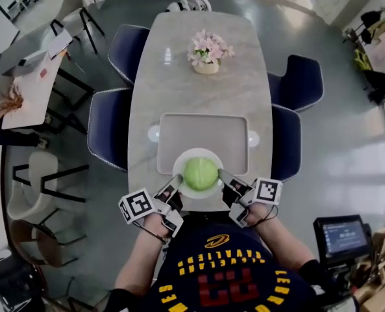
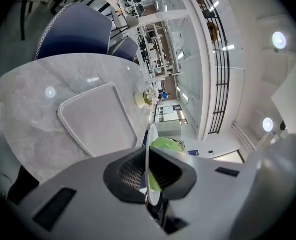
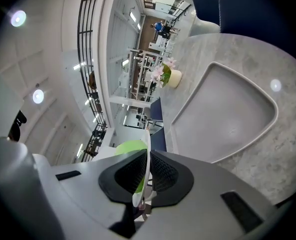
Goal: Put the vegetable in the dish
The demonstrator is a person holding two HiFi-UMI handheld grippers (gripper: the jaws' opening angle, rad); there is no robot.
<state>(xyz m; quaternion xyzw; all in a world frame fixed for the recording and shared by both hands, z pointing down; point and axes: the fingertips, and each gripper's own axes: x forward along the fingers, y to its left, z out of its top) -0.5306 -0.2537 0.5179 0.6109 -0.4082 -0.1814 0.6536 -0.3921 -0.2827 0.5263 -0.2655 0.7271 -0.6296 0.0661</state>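
A green cabbage (image 1: 200, 173) sits in a white dish (image 1: 180, 164) at the near end of the marble table (image 1: 202, 90). My left gripper (image 1: 172, 188) is shut on the dish's left rim and my right gripper (image 1: 227, 182) is shut on its right rim. In the left gripper view the dish (image 2: 148, 149) shows edge-on between the jaws of the left gripper (image 2: 148, 176), with the cabbage (image 2: 166, 144) behind it. In the right gripper view the dish rim (image 3: 147, 156) stands edge-on in the right gripper (image 3: 144, 181), and the cabbage (image 3: 130, 146) shows to its left.
A grey rectangular tray (image 1: 203, 140) lies just beyond the dish. A pot of pink flowers (image 1: 208, 51) stands farther up the table. Dark blue chairs (image 1: 110, 125) line both sides. Two small round lights (image 1: 154, 133) are set in the tabletop beside the tray.
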